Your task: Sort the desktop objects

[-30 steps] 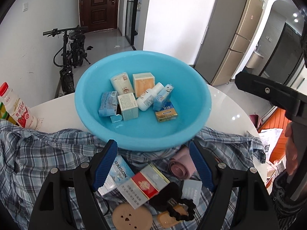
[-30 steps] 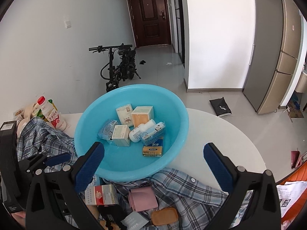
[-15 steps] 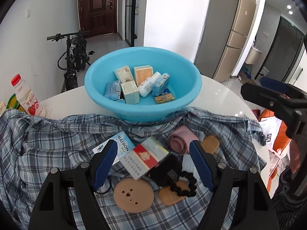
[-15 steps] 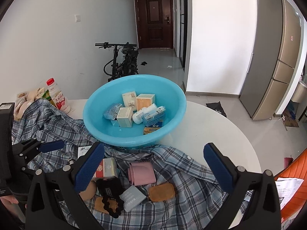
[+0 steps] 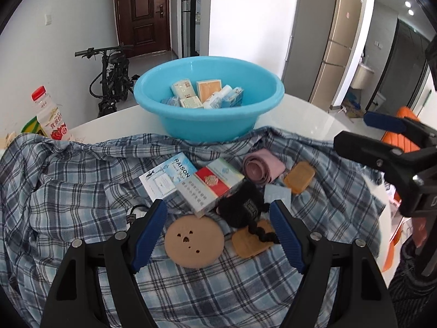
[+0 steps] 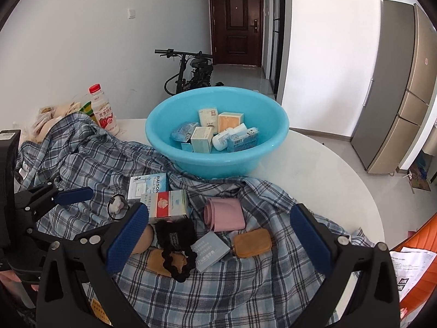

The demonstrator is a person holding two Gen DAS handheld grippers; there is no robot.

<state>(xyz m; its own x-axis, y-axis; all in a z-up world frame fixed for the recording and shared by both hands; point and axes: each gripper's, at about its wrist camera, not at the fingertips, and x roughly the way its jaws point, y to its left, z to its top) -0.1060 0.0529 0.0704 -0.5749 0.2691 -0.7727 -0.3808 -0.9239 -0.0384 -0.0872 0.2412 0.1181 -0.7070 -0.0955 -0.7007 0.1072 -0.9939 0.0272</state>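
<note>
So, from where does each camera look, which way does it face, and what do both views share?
Left wrist: on the left hand-held gripper, looking down over the plaid shirt toward the blue basin; the right hand-held gripper shows at right.
Right wrist: on the right hand-held gripper, facing likewise; the left one shows at left.
Shared: shirt, basin, pink roll.

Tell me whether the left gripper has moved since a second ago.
Yes. The left gripper has pulled back from the blue basin, which now sits farther up its view, and hangs over the items on the plaid shirt.
</note>
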